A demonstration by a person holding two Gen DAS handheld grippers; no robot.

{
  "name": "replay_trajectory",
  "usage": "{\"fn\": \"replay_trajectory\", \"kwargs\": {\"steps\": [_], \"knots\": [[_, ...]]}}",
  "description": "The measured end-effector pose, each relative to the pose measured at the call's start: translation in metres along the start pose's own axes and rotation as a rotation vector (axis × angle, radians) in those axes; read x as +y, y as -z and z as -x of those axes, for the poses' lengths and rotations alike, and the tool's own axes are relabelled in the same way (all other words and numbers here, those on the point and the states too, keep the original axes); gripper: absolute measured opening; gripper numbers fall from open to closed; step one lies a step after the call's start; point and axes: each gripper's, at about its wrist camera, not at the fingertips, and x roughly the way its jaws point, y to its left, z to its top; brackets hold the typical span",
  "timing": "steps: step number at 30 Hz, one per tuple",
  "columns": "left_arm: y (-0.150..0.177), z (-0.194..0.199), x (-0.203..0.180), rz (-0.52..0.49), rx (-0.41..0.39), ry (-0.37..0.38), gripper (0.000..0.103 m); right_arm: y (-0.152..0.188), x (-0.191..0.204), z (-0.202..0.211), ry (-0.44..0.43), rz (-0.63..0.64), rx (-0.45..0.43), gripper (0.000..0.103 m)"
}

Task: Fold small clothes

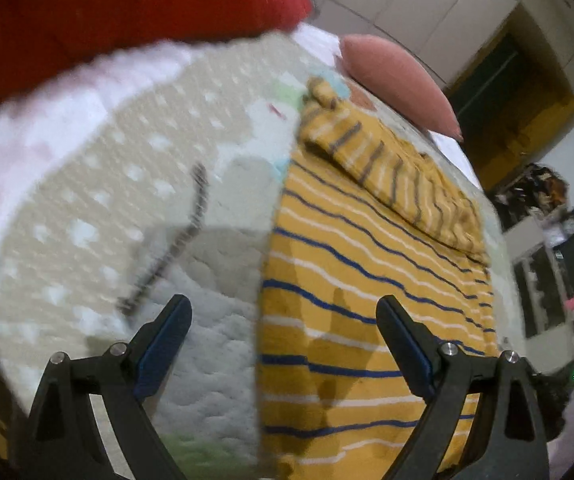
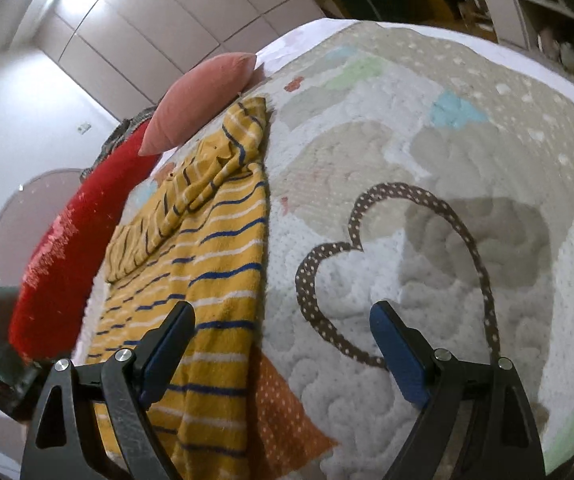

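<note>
White glossy wardrobe panels [image 2: 159,20] are seen behind everything, with a bed filling most of both views. It's covered by a quilted blanket [image 2: 427,240] in beige, white and pastel patches, and a brown dotted heart outline [image 2: 367,248] is stitched into it. Along the far edge a big red cushion [image 2: 67,256] is propped, and a smaller pink pillow [image 2: 199,100] is set just beside it.

On the blanket a yellow striped garment [image 1: 347,280] is laid out flat, blue and white stripes across it, with one sleeve [image 1: 399,176] folded over onto the body. It's kinda rumpled near the pillow end.

The left gripper [image 1: 283,344] is held just above the garment's near edge, fingers spread wide, nothing caught between them. The right gripper [image 2: 283,348] is spread wide as well, nothing pinched, with its one finger [image 2: 167,344] over the garment's edge and the other over the bare quilt. Whether either is actually touching the fabric can't be told.
</note>
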Motion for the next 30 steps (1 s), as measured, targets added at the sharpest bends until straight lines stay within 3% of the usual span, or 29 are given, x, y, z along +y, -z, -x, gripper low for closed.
{"fn": "replay_trajectory", "kwargs": {"steps": [4,11,15,20,22,25,27,29,30], "knots": [[0.007,-0.013,-0.011,-0.027,0.033,0.111,0.093,0.004,0.000,-0.005,-0.075,-0.031,0.050,0.094],[0.024,-0.021,-0.021,-0.003,0.116,0.428,0.093,0.014,0.025,-0.036,-0.319,-0.045,0.203,0.094],[0.038,-0.020,-0.028,-0.026,0.154,0.491,0.093,0.026,0.046,-0.048,-0.387,-0.006,0.254,0.094],[0.059,-0.017,-0.038,-0.068,0.183,0.482,0.087,0.040,0.061,-0.051,-0.404,0.030,0.279,0.094],[0.065,-0.015,-0.040,-0.070,0.188,0.470,0.080,0.043,0.064,-0.054,-0.411,0.027,0.289,0.093],[0.075,-0.017,-0.039,-0.068,0.196,0.442,0.058,0.053,0.068,-0.057,-0.425,0.011,0.314,0.088],[0.076,-0.017,-0.035,-0.057,0.195,0.400,0.032,0.062,0.067,-0.055,-0.414,0.011,0.322,0.082],[0.072,-0.018,-0.026,-0.027,0.200,0.341,0.011,0.068,0.067,-0.053,-0.379,0.017,0.318,0.069],[0.070,-0.018,-0.023,-0.007,0.201,0.330,0.011,0.070,0.069,-0.054,-0.348,0.019,0.311,0.052]]}}
